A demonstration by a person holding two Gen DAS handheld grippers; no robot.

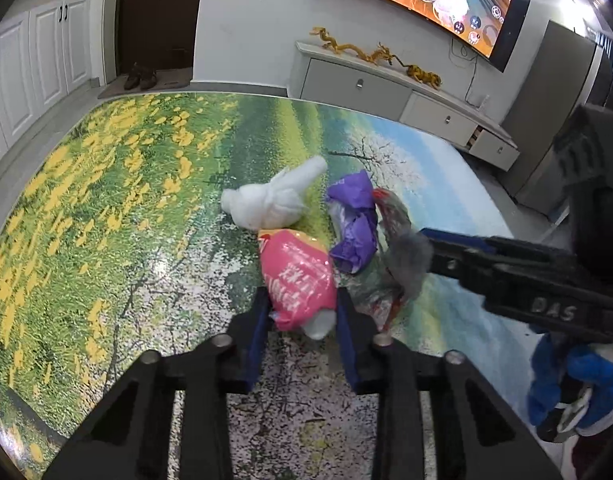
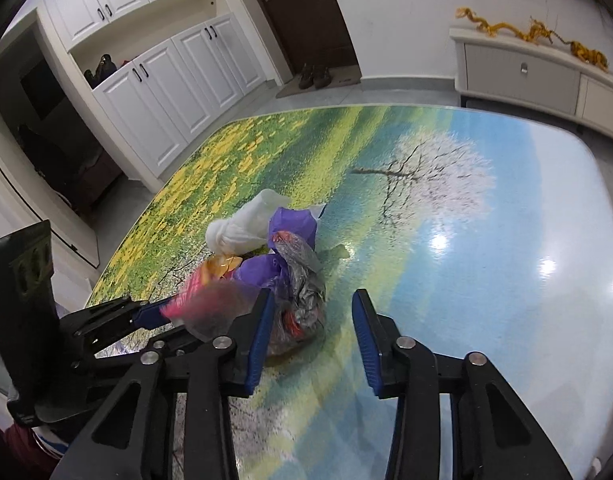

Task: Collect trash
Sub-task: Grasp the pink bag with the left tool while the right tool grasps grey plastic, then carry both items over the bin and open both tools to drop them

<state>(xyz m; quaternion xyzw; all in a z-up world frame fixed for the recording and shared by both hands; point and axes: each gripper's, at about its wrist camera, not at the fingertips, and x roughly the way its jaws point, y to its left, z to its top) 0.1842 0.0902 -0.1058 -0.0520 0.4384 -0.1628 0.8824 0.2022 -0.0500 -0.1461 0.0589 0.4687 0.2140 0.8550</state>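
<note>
The left hand-held gripper [image 1: 302, 312] pinches the light, crinkly pink bag [image 1: 296, 276]; the right hand-held gripper [image 2: 312, 334], wide, should pinch the soft grey bag's [image 2: 302, 300] bunched top beside it.

Both grippers are built of matte black plastic. On the left gripper [image 1: 302, 312], two angular black arms with triangular cut-outs are seen, each fitted with round silver screws. Its fingers [image 1: 258, 320] are lined with flat blue pads. The right gripper [image 2: 312, 330] is made alike: black ribbed arms, silver screws at the joints, and blue ridged pads on the fingers [image 2: 366, 332]. From the left view, raised letters reading "DAS" are seen on the right gripper's side, and a tall black block with a small green light is carried behind it. A fuzzy blue sleeve [image 1: 546, 376] is seen below it.
</note>
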